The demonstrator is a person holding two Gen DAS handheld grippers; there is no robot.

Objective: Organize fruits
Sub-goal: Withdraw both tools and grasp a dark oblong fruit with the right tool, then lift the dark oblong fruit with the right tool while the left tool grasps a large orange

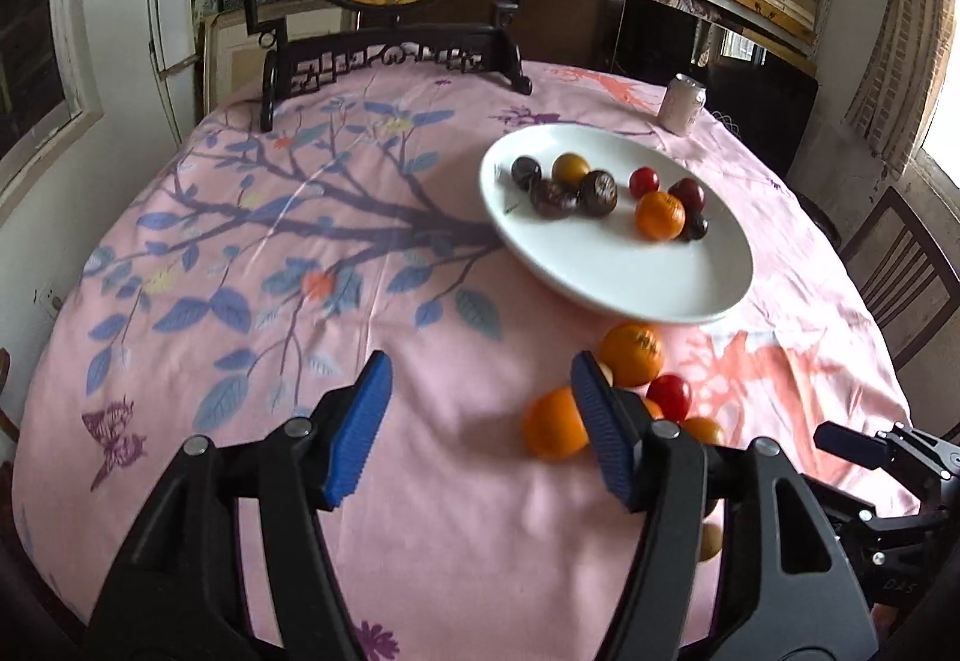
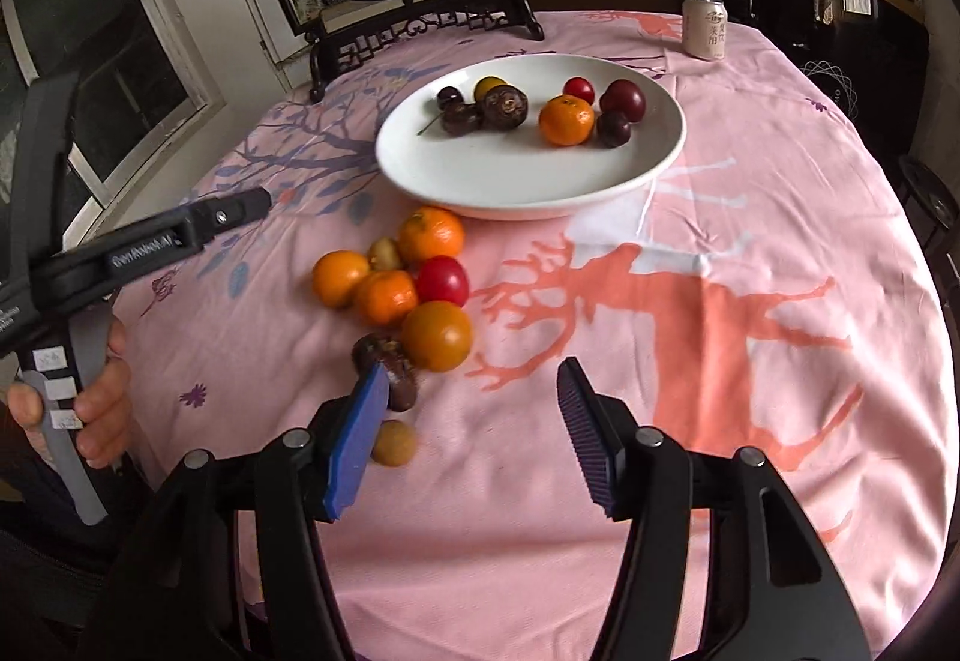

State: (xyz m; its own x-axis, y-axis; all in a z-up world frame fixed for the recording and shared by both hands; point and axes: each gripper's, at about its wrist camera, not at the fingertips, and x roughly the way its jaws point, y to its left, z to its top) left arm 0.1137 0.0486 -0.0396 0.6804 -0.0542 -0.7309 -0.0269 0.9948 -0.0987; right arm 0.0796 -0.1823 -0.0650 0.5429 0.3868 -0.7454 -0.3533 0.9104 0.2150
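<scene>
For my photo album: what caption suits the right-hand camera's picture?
Open right gripper over loose fruit beside a white plate on a pink tablecloth.

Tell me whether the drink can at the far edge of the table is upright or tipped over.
Upright. The drink can stands on its base on the pink tablecloth, its top rim facing up, behind the white plate.

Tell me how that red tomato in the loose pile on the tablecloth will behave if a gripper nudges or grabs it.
The red tomato looks round and glossy, so it would probably roll if nudged and may slip between the pads. It sits against a mandarin and an orange fruit, so pushing it would likely shift them too. Its skin seems thin, so a hard squeeze could split it.
</scene>
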